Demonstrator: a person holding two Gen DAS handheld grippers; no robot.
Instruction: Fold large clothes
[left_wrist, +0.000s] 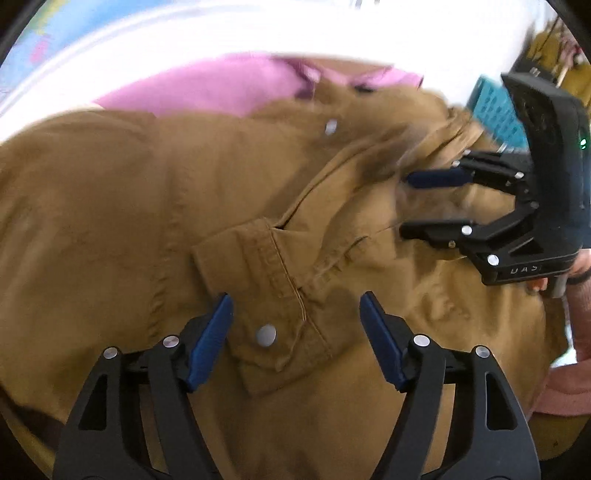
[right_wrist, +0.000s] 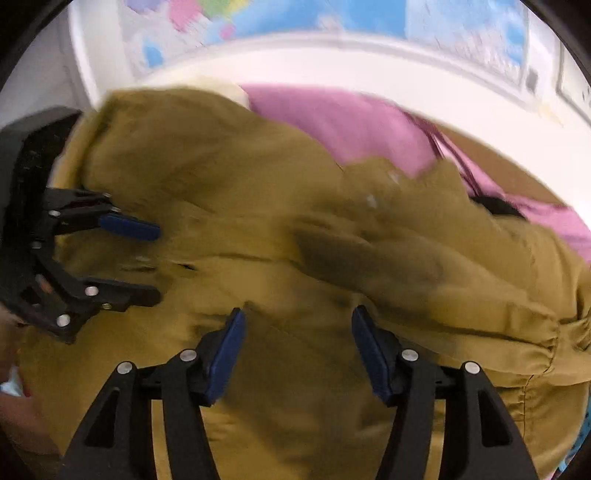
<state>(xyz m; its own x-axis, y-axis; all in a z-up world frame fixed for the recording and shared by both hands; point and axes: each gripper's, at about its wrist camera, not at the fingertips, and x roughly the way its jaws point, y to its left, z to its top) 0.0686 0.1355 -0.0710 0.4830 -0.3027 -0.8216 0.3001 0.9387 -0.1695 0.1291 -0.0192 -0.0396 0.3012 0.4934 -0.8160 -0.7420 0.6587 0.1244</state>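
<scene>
- The brown jacket (left_wrist: 184, 206) lies spread under both tongs, its snap cuff (left_wrist: 273, 314) between the pads of the left gripper (left_wrist: 295, 339), which stands released and grips nothing.
- The right gripper (right_wrist: 297, 354) is likewise spread, with only loose cloth below it.
- Risk, I'd say: a pinch here catches several layers at once and drags the bunched collar out of line.
- A pink garment (right_wrist: 343, 122) lies beyond the tongs; the teal basket (left_wrist: 495, 110) crowds the right one. The near side looks freer.

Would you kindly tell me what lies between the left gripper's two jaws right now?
In the left wrist view, a buttoned cuff of the brown jacket lies between the open jaws of the left gripper, its white snap showing.
</scene>
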